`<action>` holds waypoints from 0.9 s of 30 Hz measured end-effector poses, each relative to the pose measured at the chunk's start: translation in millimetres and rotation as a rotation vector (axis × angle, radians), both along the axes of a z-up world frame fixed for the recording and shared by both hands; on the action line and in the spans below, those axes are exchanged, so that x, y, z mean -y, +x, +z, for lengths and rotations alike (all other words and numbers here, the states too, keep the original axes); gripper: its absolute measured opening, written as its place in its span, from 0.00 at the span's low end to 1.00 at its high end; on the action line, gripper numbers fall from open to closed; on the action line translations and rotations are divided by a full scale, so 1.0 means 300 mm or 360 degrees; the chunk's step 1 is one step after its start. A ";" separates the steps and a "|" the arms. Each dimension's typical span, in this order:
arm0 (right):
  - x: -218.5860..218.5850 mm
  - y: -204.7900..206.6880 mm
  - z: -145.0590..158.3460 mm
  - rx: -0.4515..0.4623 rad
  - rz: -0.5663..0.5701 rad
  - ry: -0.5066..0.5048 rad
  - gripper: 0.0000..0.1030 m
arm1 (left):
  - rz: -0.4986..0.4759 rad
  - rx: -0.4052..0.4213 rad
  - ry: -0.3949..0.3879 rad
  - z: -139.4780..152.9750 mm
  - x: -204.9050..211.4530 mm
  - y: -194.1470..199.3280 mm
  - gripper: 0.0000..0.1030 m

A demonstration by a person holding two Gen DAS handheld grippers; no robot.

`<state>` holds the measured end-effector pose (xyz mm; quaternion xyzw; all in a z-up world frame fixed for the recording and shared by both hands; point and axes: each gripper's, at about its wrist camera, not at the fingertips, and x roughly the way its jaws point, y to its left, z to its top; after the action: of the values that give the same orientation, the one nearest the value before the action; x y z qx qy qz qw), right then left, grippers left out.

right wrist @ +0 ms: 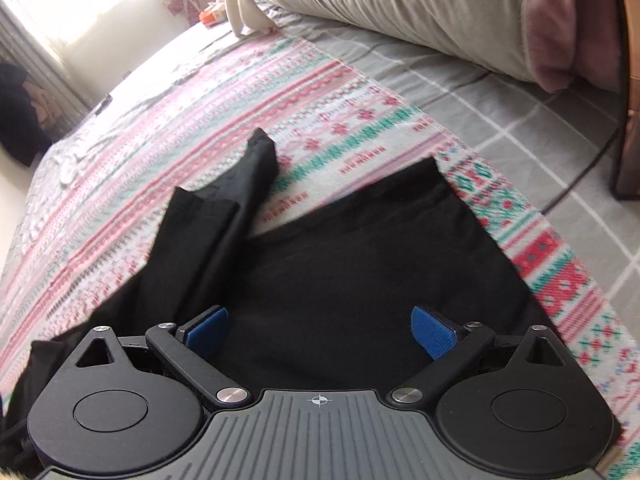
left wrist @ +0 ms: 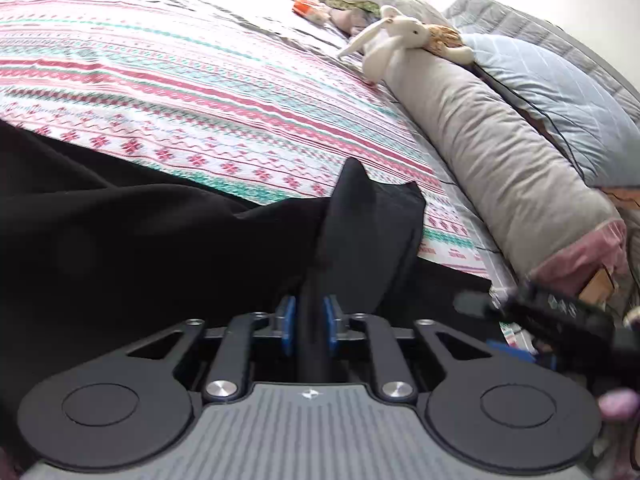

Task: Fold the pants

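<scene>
Black pants [left wrist: 140, 240] lie on a bed with a patterned pink, green and white cover [left wrist: 180, 92]. My left gripper [left wrist: 311, 320] is shut on a fold of the pants, which sticks up between its blue pads [left wrist: 287, 320]. In the right wrist view the pants [right wrist: 360, 264] spread flat under my right gripper [right wrist: 320, 332], which is open, its blue pads [right wrist: 434, 330] wide apart just above the cloth. A raised strip of the pants [right wrist: 224, 216] runs up to the left. The right gripper also shows at the left wrist view's right edge [left wrist: 560, 312].
A long grey bolster [left wrist: 500, 160] lies along the bed's right side, with a white plush rabbit [left wrist: 396, 40] and pillows [left wrist: 560, 92] behind it. A grey checked sheet [right wrist: 500, 92] borders the cover. A small orange object [left wrist: 304, 6] sits far back.
</scene>
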<state>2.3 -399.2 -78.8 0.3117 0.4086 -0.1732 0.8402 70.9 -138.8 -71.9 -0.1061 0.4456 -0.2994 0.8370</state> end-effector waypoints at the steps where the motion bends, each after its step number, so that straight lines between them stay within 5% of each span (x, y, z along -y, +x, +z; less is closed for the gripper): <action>1: -0.004 0.013 0.002 0.0026 -0.0006 0.0018 0.94 | -0.0026 0.0023 0.0010 0.004 0.009 -0.009 0.53; 6: -0.024 0.065 0.036 0.0231 -0.0044 0.0106 0.47 | -0.0156 0.0266 0.0193 0.015 0.054 -0.064 0.55; 9: -0.036 0.099 0.019 0.0291 0.0001 0.0336 0.38 | -0.0256 0.0379 0.0284 0.016 0.078 -0.096 0.55; 16: -0.095 0.156 -0.046 0.0221 0.0030 0.0571 0.32 | -0.0350 0.0427 0.0408 -0.008 0.107 -0.098 0.56; 27: -0.103 0.162 -0.012 0.0395 -0.0045 0.0416 0.32 | -0.0379 0.0345 0.0420 -0.022 0.111 -0.097 0.60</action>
<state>51.0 -368.4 -82.5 0.4428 0.3164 -0.0906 0.8341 41.7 -172.1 -78.6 0.0906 0.3977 -0.3450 0.8454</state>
